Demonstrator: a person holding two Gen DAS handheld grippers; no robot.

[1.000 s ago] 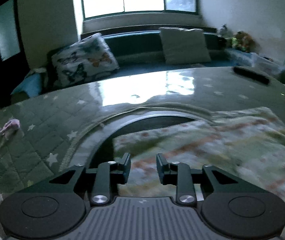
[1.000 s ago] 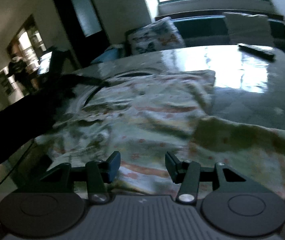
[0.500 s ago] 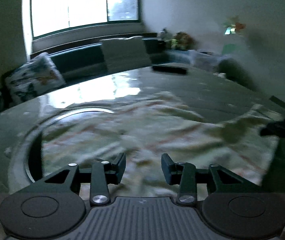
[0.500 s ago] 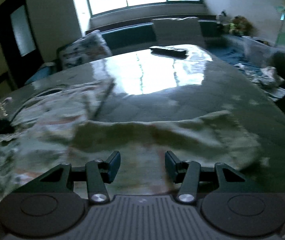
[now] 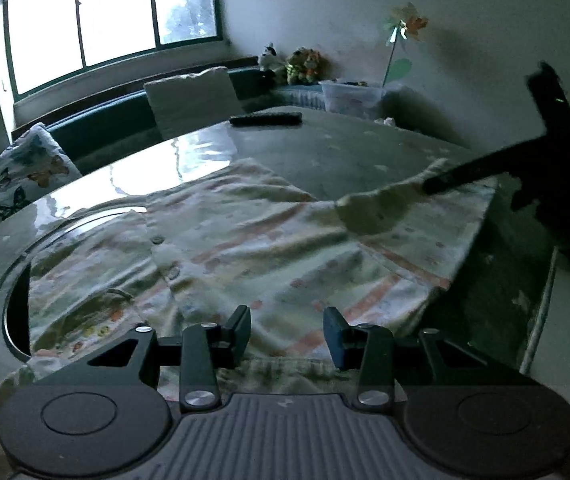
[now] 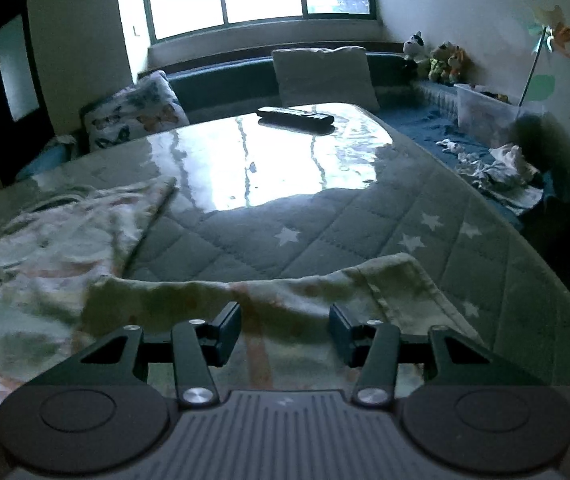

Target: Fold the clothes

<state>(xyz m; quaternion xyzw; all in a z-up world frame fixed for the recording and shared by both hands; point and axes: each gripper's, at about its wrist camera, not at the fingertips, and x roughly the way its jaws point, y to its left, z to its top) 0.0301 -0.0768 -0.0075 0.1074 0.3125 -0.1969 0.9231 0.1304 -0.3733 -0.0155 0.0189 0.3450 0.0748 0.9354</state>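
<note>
A pale patterned garment (image 5: 269,248) with buttons down its middle lies spread on the table. My left gripper (image 5: 287,330) is open just above the garment's near hem, holding nothing. My right gripper (image 6: 285,330) is open over the garment's right sleeve (image 6: 285,300), which lies flat toward the table's right side. In the left wrist view the right gripper (image 5: 445,178) shows as a dark shape at the right, its tip at the sleeve (image 5: 385,204).
The table (image 6: 325,240) has a grey quilted star-print cover under glossy plastic. A dark remote (image 6: 295,117) lies at its far end. A sofa with a white cushion (image 6: 325,76) and butterfly pillow (image 6: 137,116) stands behind. A round ring (image 5: 9,280) is under the garment's left.
Both grippers have swung to the right. The left view moved from the garment's left edge to its middle and hem. The right view moved from the garment's body to its right sleeve.
</note>
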